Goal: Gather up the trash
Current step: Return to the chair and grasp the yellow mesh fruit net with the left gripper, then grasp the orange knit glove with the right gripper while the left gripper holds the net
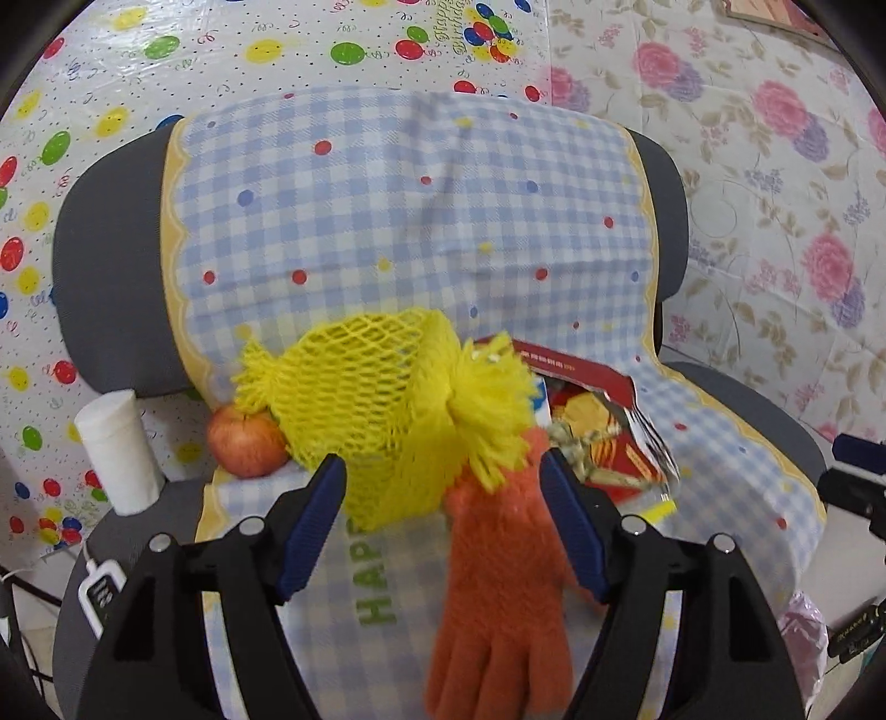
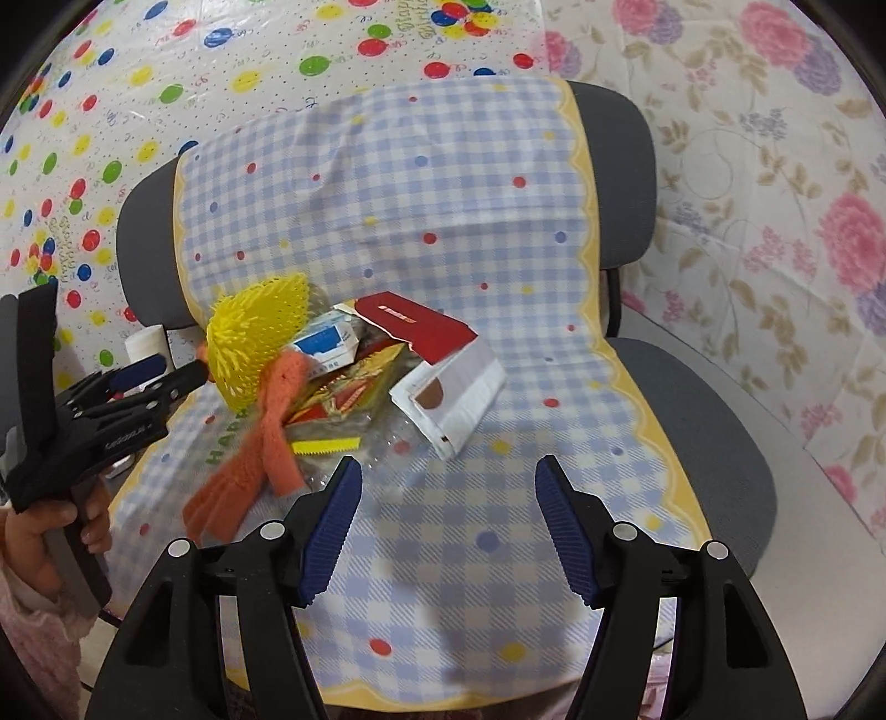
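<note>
A heap of litter lies on a chair seat covered by a blue checked cloth (image 1: 415,221). It holds a yellow mesh net (image 1: 365,387), an orange glove (image 1: 504,581), a red apple (image 1: 246,443), a torn red carton (image 2: 421,327), a white box (image 2: 454,393) and snack wrappers (image 2: 343,399). My left gripper (image 1: 440,459) is open just in front of the net, with the glove's cuff lying between its fingers, untouched. My right gripper (image 2: 448,464) is open over bare cloth, short of the white box. The left gripper (image 2: 166,374) also shows at the left in the right wrist view, held by a hand.
The grey chair back (image 1: 105,266) rises behind the heap. A white roll (image 1: 119,448) stands at the seat's left edge beside a cable with a small white device (image 1: 102,590). Patterned plastic sheets hang behind: balloons (image 1: 166,50) on the left, flowers (image 1: 775,166) on the right.
</note>
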Demonstrator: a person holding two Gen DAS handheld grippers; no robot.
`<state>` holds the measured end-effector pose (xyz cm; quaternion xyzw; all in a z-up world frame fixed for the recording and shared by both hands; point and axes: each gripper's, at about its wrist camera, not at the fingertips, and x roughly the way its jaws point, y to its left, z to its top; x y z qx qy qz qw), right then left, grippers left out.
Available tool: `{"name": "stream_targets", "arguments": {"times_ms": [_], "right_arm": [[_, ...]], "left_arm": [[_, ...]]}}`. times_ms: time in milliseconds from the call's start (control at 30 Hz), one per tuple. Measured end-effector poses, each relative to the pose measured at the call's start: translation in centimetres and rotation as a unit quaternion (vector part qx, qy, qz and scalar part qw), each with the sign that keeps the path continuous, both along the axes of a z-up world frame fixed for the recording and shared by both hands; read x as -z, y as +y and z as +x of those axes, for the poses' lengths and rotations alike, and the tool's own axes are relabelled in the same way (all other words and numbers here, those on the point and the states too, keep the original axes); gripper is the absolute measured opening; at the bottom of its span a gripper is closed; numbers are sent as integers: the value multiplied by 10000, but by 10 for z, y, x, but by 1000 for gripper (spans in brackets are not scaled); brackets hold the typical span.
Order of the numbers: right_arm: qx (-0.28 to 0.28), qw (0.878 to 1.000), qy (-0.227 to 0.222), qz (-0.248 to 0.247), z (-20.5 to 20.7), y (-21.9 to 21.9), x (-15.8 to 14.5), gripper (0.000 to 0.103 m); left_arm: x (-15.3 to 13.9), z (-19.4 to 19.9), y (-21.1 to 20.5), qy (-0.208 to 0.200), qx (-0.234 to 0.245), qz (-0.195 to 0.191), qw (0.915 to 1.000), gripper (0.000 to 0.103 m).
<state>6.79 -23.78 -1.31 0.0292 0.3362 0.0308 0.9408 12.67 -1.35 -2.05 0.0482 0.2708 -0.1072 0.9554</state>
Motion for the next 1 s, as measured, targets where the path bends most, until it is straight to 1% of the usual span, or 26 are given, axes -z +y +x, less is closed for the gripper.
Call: {"name": "stream_targets", "arguments": {"times_ms": [100, 167, 233, 367, 500, 567, 833, 900, 1000], "right_arm": [[-12, 10000, 22, -11, 12, 3, 0, 66], [-8, 10000, 40, -15, 20, 4, 0, 66], [-13, 10000, 49, 8, 28, 4, -1, 66], [-77, 10000, 15, 25, 43, 9, -3, 66], [-167, 9998, -26, 75, 60, 15, -4, 67], [-214, 9997, -19, 105, 69, 19, -3, 67], [-282, 9996, -21, 50, 93, 28, -4, 67], [-280, 9996, -31, 29, 96, 29, -4, 67], [-262, 9997, -32, -1, 100, 30, -4, 67]], "left_arm": [[2, 24, -3, 51, -32, -42, 10000, 77], [5, 36, -2, 74, -97, 51, 9999, 77], [6, 47, 5, 72, -208, 51, 9997, 77], [7, 72, 44, 171, -622, -120, 9978, 77], [17, 94, 75, 366, -890, -180, 9952, 77], [23, 106, 85, 472, -936, -241, 9942, 77], [34, 149, 86, 638, -794, -138, 9947, 77], [34, 161, 83, 670, -731, -158, 9950, 77], [33, 174, 76, 662, -616, -76, 9959, 77]]}}
